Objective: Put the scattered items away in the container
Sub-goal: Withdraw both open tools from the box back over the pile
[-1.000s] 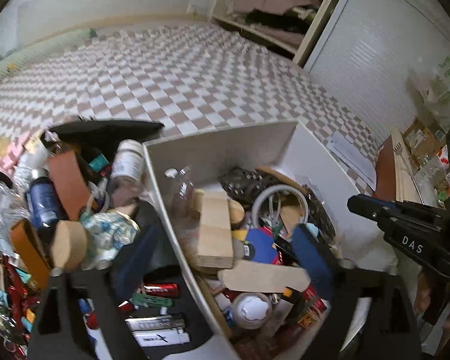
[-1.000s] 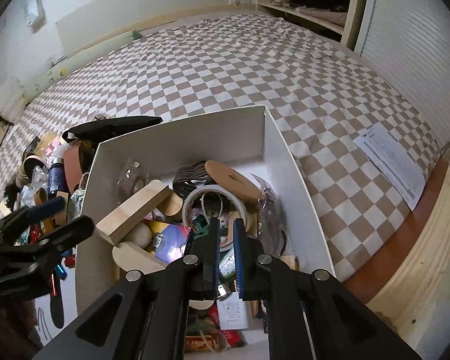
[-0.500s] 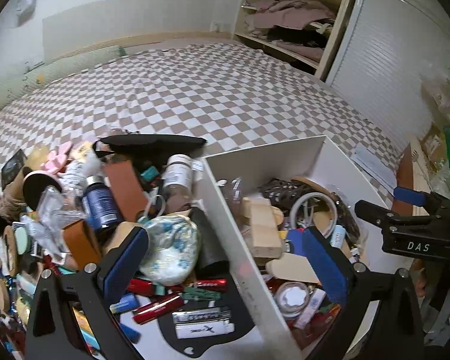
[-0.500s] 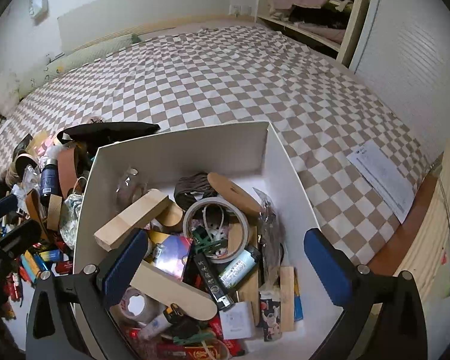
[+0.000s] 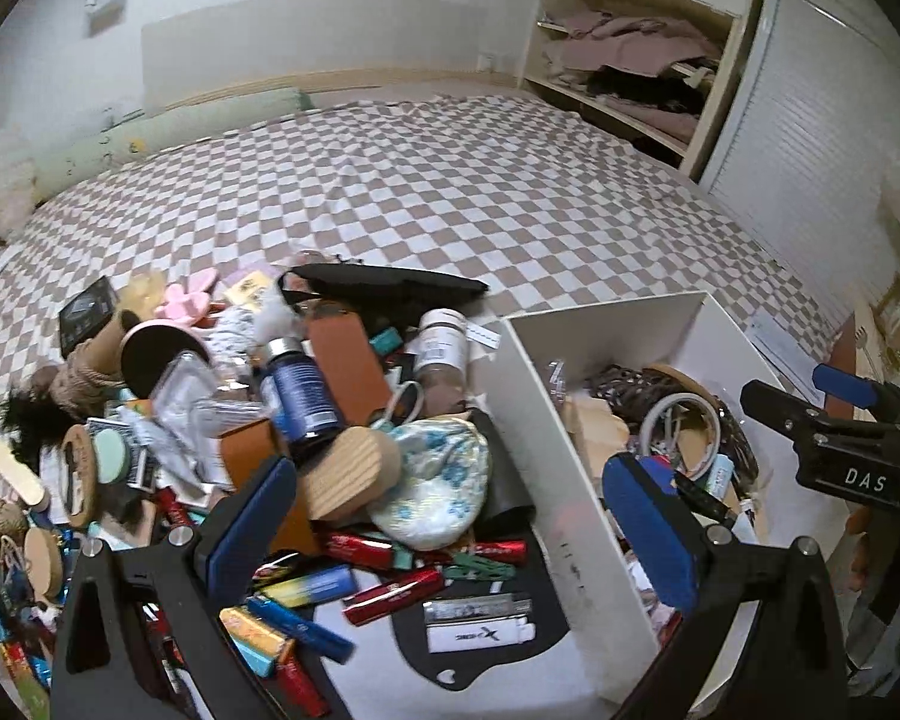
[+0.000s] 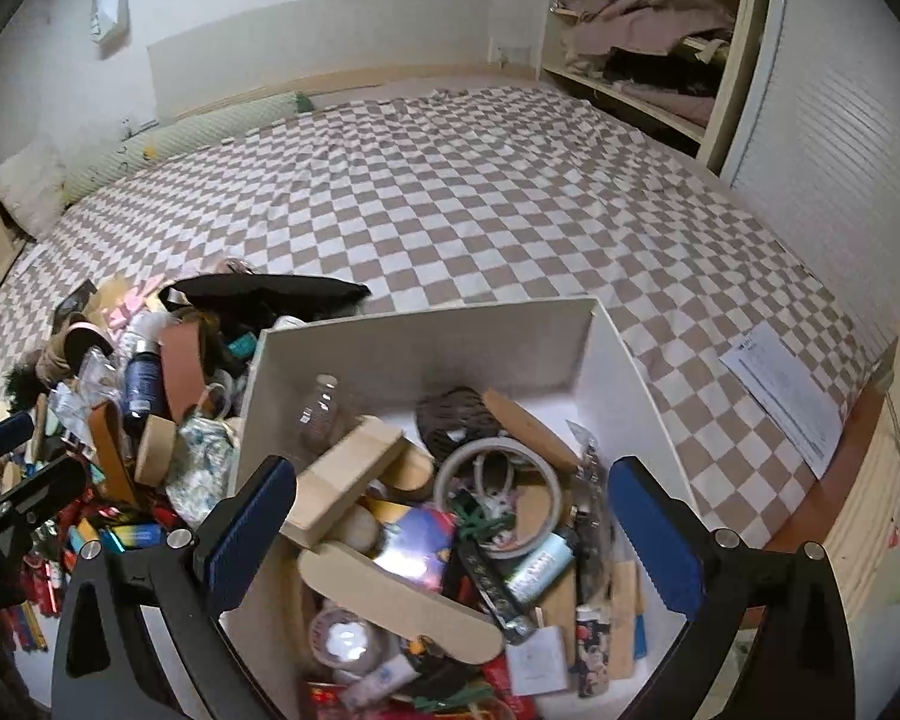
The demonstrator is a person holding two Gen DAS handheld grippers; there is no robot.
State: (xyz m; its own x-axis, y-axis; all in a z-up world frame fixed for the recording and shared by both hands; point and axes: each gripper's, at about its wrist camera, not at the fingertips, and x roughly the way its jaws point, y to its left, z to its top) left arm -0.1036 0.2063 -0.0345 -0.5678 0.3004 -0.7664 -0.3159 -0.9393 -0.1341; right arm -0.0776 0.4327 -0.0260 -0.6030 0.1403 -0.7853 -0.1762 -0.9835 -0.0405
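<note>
The left gripper (image 5: 450, 516) hangs above the boundary between the heap of loose items and the white box (image 5: 546, 438), its blue-padded fingers (image 5: 252, 516) spread wide apart with nothing between them. Below it lies the pile on the checkered bedspread (image 5: 450, 180): a floral cloth pouch (image 5: 438, 480) resting against the box's left wall, a round wooden block (image 5: 348, 474) just left of the pouch, and a blue bottle (image 5: 300, 402) leaning over the block. A brown leather case (image 5: 345, 360) stands behind the bottle, a white jar (image 5: 441, 348) sits beside it near the box's far left corner, and a long black pouch (image 5: 384, 288) lies at the far edge of the heap. Nearer the camera, red and blue wrapped sticks (image 5: 390, 594) and a white lighter (image 5: 480, 636) are scattered on a black mat (image 5: 480, 660).

The right gripper (image 6: 450, 534) hovers over the box (image 6: 426, 336) (seen here from its near side), fingers (image 6: 654, 534) likewise wide apart and empty. Inside the box are a wooden block (image 6: 342, 486) propped at a tilt, a roll of tape (image 6: 498, 492) to its right, a dark woven bundle (image 6: 450, 420) farther back, a clear plastic bottle (image 6: 318, 414) near the left wall, and a flat wooden oval (image 6: 390, 600) lying across the near items. A white sheet of paper (image 6: 780, 396) lies on the bedspread well right of the box.
</note>
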